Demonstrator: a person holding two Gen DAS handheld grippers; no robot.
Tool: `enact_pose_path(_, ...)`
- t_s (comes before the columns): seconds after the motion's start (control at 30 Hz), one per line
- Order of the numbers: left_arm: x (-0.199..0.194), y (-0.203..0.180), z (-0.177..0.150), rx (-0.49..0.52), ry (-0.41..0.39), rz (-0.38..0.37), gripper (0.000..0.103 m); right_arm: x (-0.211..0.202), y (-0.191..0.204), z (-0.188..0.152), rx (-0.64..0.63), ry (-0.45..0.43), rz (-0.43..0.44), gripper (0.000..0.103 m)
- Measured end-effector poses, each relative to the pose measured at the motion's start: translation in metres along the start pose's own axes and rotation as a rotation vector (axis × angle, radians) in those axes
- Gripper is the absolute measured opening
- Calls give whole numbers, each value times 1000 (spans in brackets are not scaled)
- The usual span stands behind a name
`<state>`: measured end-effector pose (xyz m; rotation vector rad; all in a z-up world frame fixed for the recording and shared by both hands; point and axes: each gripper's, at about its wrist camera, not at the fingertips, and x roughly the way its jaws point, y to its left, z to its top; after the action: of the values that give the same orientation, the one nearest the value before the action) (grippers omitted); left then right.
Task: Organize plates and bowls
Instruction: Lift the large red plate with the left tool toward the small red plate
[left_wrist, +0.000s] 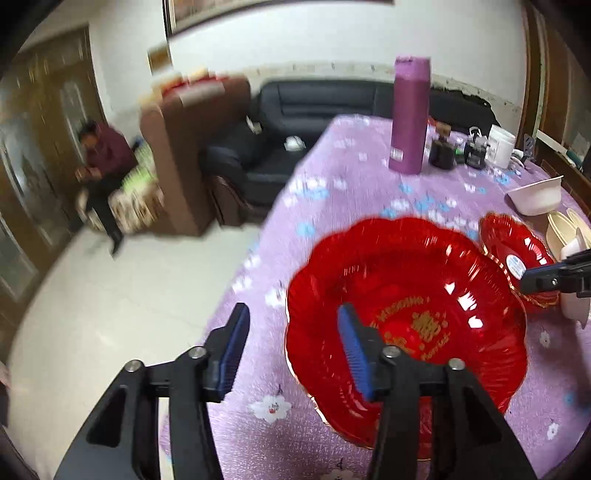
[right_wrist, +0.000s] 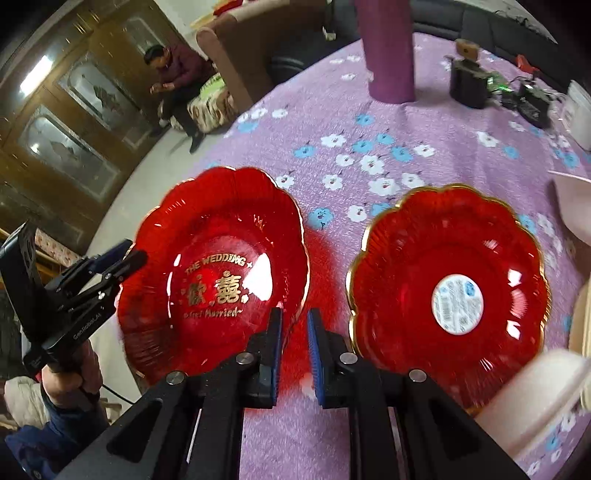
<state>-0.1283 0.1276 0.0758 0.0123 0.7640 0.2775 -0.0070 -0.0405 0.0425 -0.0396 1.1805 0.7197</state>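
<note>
Tablecloth (right_wrist: 332, 110) first, since it was the biggest thing around: purple with little white and blue flowers, covering the whole table. Everything else I'll place off the red wedding plate (right_wrist: 214, 273), the scalloped one with gold lettering in its well, which sat on the cloth close to the table's edge. Just beside it, on the side away from that edge, lay the second red plate (right_wrist: 443, 295), gold-rimmed with a round white sticker in the middle; the two weren't touching, with a strip of cloth between them. Well beyond the wedding plate stood a tall purple flask (left_wrist: 409, 118), upright. Past the sticker plate were some pale bowls (left_wrist: 535, 199), one tilted, though I couldn't make out much more through the blur. My left claw (left_wrist: 291, 350) was spread apart over the wedding plate's near rim with nothing between its blue pads (left_wrist: 354, 354), pressing on nothing. My right claw (right_wrist: 294, 354) hung over the cloth strip between the two plates, its pads nearly together and pinching nothing.
</note>
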Motion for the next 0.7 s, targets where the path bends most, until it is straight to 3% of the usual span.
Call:
enact_pose_path(0.3,-40,-65,15,154,-228,97,57,-37,-28,-39,87,-155,-94,18)
enact_pose_path(0.7,-41,-110,22,227,-247,53,58,-53,-60,-59,164,-191,-124,18)
